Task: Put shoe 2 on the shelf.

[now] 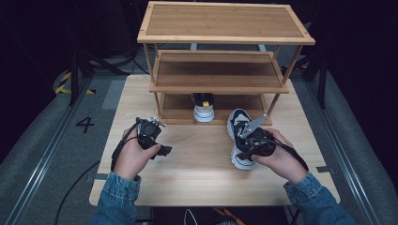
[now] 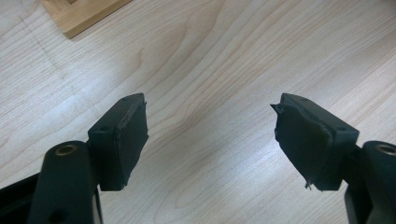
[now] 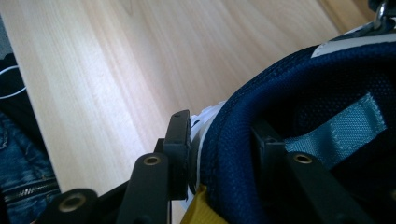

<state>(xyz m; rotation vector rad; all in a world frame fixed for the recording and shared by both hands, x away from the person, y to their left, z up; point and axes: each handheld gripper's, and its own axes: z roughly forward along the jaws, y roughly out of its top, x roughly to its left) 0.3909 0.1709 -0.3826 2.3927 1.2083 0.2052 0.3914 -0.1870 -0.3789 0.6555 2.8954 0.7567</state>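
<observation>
Right gripper [image 1: 247, 149], at lower right of centre in the high view, pinches the heel collar of a navy and white sneaker [image 1: 240, 136]. In the right gripper view one black jaw sits outside the padded navy collar and the other inside the shoe's opening, both pressing on the fabric, with a grey-blue pull strip [image 3: 348, 123] of the lining just right of the inner jaw and a bit of yellow at the bottom edge. The sneaker lies right of the frame's centre in the high view, toe pointing toward the top of the frame, near the front edge of the wooden shoe rack [image 1: 220, 65]; whether its sole rests on the table [image 1: 197, 173] or is slightly off it is hard to judge from these angles.

Left gripper [image 1: 157, 143], at lower left of centre in the high view, is held in the person's left hand [image 1: 131, 157] with its jaws spread wide and nothing between them; the left gripper view shows bare light wood under the two pads [image 2: 128, 135], and a corner of the rack's base at the upper left.

A second sneaker [image 1: 203, 107], white with a black and yellow heel, stands on the rack's bottom shelf, heel toward the camera, well apart from both grippers.
</observation>
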